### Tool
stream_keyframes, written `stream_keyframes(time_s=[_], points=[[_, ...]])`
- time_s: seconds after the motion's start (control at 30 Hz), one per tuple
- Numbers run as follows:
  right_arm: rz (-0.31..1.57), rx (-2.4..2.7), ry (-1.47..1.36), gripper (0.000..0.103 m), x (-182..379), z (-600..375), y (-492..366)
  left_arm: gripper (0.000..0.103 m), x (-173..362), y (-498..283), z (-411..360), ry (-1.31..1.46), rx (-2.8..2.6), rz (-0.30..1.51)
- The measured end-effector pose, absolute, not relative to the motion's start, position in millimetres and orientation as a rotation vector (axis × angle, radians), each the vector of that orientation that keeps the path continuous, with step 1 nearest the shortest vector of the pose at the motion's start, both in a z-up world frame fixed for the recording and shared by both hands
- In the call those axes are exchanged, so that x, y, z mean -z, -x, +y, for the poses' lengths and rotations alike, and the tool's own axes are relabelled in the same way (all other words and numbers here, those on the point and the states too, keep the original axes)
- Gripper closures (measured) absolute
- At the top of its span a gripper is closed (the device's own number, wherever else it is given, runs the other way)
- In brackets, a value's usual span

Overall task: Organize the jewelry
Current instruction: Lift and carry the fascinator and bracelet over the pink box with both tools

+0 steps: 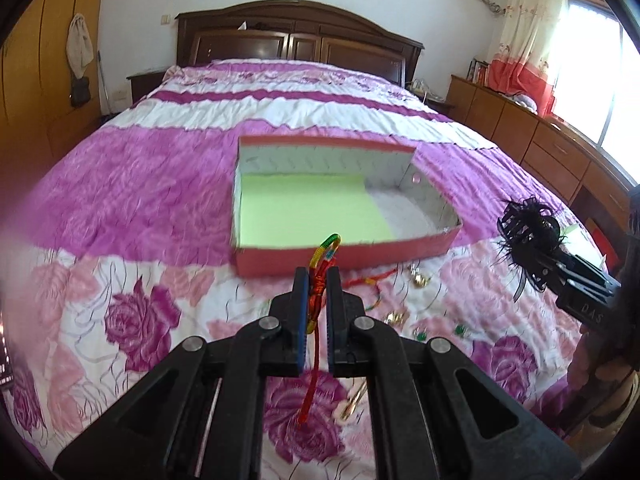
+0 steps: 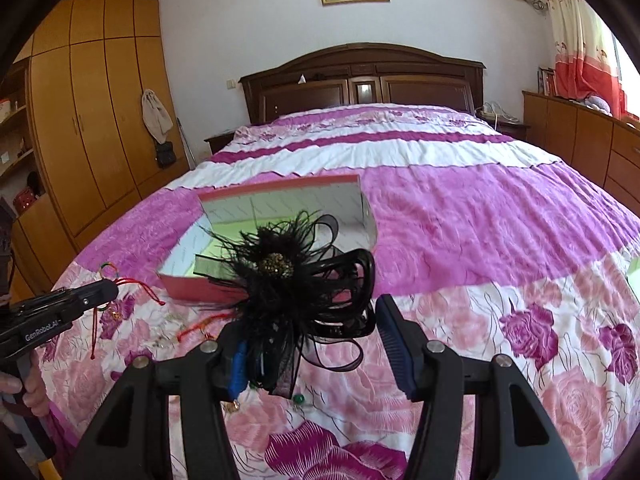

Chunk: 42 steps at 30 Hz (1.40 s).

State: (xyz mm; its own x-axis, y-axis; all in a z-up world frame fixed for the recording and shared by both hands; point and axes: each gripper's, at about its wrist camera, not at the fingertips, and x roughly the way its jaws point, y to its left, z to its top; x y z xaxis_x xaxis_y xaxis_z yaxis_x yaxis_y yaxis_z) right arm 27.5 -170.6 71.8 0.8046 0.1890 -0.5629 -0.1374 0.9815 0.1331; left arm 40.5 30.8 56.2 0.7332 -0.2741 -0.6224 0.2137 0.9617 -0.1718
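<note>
At nine o'clock of the scene, the left gripper [image 1: 318, 280] pinches a multicoloured woven cord bracelet [image 1: 325, 258] with dangling red tassel strings, just short of the shallow red cardboard box [image 1: 412, 250] lined in pale green. Toward three o'clock, the right gripper [image 2: 310, 322] stands wide apart, a feathery black hair clip [image 2: 288, 276] with a beaded centre resting against its left finger. Beneath lies the quilted rose-print bed [image 2: 500, 216], dark wooden headboard [image 2: 360, 76] at twelve o'clock.

One open red box [image 1: 344, 256], one black feathered hair clip [image 2: 296, 276], one multicoloured cord bracelet [image 1: 324, 264], one loose red cord [image 1: 370, 280], two green-stoned pieces [image 1: 420, 335], some small gold pieces; count unclear.
</note>
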Motion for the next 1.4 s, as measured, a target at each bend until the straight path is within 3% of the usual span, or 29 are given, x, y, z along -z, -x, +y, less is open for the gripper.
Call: stream_keyframes(time_s=[0.87, 1.4], points=[[0.626, -0.200, -0.069, 0.044, -71, -148, -162, 0.103, -61, -162, 1, 0.066, 0.246, 0.646], [0.837, -0.146, -0.080, 0.044, -26, -145, -244, 0.103, -8, -232, -9, 0.039, 0.168, 0.846]])
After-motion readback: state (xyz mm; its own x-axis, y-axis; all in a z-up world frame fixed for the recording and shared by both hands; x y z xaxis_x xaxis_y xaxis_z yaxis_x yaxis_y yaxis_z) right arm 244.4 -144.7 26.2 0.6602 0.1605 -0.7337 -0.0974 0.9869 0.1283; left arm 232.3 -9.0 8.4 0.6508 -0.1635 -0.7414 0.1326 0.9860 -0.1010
